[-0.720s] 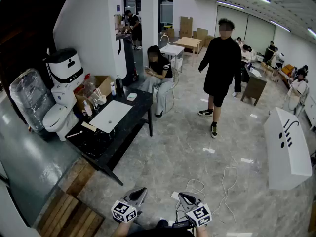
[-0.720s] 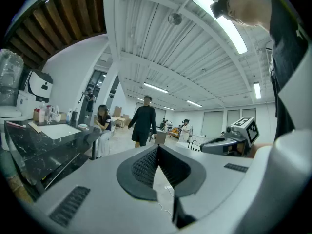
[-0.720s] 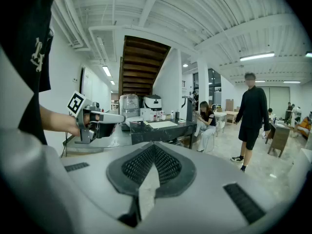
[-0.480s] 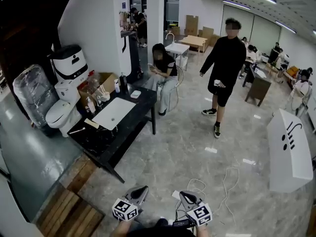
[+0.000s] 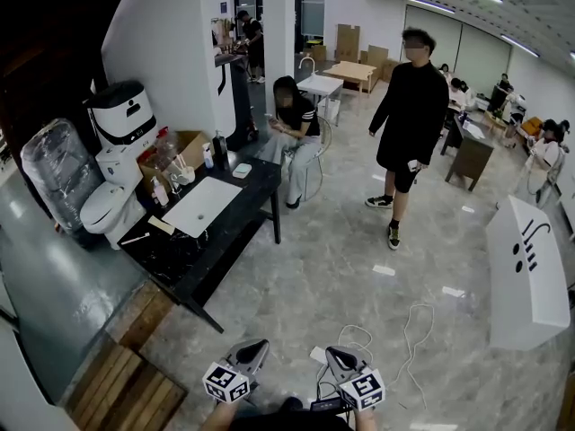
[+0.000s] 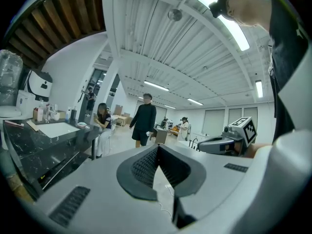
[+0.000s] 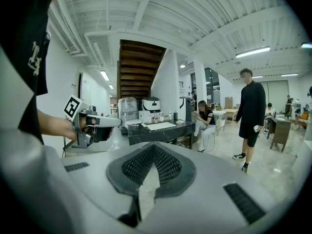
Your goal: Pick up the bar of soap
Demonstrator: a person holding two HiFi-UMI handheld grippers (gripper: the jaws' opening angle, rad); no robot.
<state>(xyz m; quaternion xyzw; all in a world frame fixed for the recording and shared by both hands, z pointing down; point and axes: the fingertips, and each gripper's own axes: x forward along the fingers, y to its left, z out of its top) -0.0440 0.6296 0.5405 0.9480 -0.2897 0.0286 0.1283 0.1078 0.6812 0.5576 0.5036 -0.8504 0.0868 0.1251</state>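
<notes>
Two closed, empty grippers held low, well apart from the sink table.

In the head view, the left gripper (image 5: 256, 346) and the right gripper (image 5: 333, 356) are seen side by side at the bottom centre of the frame, above the stone floor (image 5: 341, 268). In each gripper view the jaws are pressed together with nothing between them. What may be the bar of soap (image 5: 240, 171), a small white thing too small to be told surely, is seen left of centre on the black table (image 5: 256, 209), just beyond the white basin (image 5: 199, 206).
</notes>
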